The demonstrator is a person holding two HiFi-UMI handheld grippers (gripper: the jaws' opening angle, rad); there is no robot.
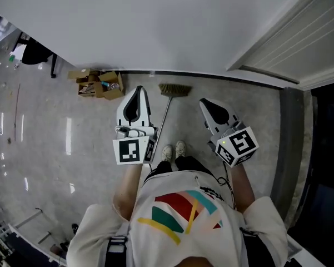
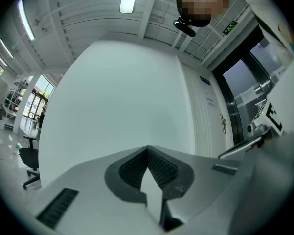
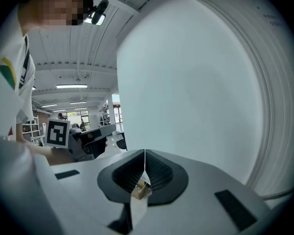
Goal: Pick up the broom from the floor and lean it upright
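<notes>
Brown bristles sit right at the foot of the white wall [image 1: 155, 26] — that is the broom [image 1: 175, 90], lying on the shiny grey floor [image 1: 72, 127] with its thin handle running back toward my shoes [image 1: 174, 151]. I hold my left gripper [image 1: 138, 90] just to the left of the handle, up in the air and not touching it. My right gripper [image 1: 204, 102] is on the other side, a bit further from the broom. Both point at the wall. The jaws of each one are shut tight, tip against tip, with nothing between them — I only see plain wall past them. Off to the left, a cardboard box [image 1: 100, 84] sits by the wall.
</notes>
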